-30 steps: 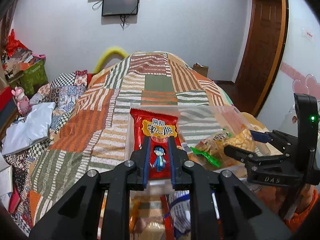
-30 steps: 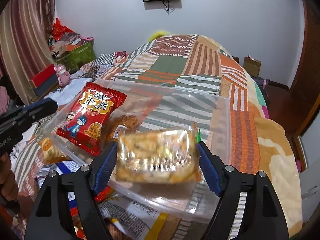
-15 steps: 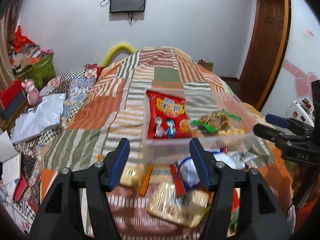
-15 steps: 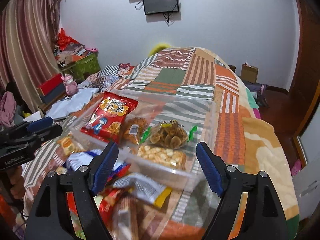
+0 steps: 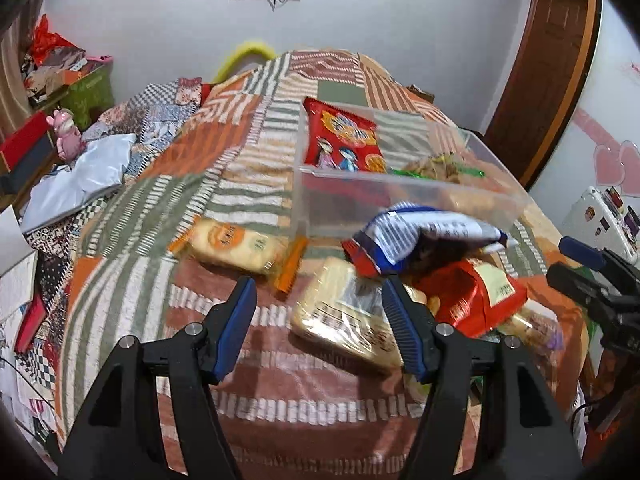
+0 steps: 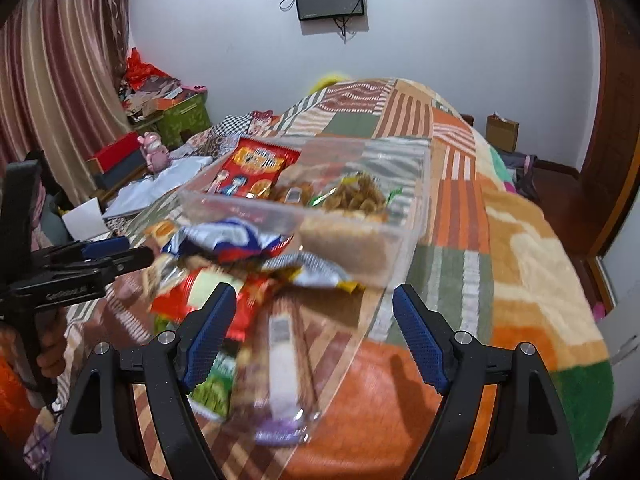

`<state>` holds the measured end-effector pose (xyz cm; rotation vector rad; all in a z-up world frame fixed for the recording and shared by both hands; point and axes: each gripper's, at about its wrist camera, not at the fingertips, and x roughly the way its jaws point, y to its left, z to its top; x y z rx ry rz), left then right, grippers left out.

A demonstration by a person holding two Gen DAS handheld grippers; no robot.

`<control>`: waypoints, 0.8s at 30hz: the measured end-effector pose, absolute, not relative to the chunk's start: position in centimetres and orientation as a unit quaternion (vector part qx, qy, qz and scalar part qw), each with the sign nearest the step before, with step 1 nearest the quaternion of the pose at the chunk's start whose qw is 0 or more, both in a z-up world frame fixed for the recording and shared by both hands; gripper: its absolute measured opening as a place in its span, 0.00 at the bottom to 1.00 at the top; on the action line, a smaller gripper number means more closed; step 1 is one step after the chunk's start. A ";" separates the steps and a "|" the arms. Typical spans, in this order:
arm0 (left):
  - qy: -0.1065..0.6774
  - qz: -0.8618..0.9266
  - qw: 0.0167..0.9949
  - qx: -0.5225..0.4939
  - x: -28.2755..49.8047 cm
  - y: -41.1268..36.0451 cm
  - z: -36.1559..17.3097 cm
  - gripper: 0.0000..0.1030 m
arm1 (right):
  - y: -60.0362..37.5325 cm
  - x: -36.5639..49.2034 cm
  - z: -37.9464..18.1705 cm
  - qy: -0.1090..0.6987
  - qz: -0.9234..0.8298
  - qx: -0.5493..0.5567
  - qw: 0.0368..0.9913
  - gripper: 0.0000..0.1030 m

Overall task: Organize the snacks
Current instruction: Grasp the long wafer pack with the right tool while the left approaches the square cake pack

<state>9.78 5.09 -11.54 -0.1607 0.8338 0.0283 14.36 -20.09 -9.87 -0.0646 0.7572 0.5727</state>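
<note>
Both wrist views over shared bin

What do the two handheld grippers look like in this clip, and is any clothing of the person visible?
Both the left gripper and right gripper have black angular frames with silver screws and ribbed blue finger pads. The left one carries white lettering, blurred. An orange sleeve shows below it.

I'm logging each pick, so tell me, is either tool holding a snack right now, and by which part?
Nothing is held. The left tool and the right tool both stand open above the loose snack packets, pads touching none.
</note>
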 end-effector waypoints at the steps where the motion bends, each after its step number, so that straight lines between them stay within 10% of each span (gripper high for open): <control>1: 0.407 0.011 0.910 -0.077 9.9 4.8 -11.7 0.63 | -20.1 14.1 -10.0 0.366 0.276 -0.030 0.888 0.76; 18: 0.413 0.014 0.909 -0.061 11.2 3.3 -13.4 0.79 | -18.6 13.1 -13.8 0.402 0.297 -0.040 0.865 0.76; 24: 0.413 0.025 0.909 -0.051 8.9 5.0 -13.5 0.79 | -18.8 13.1 -14.1 0.408 0.307 -0.036 0.859 0.55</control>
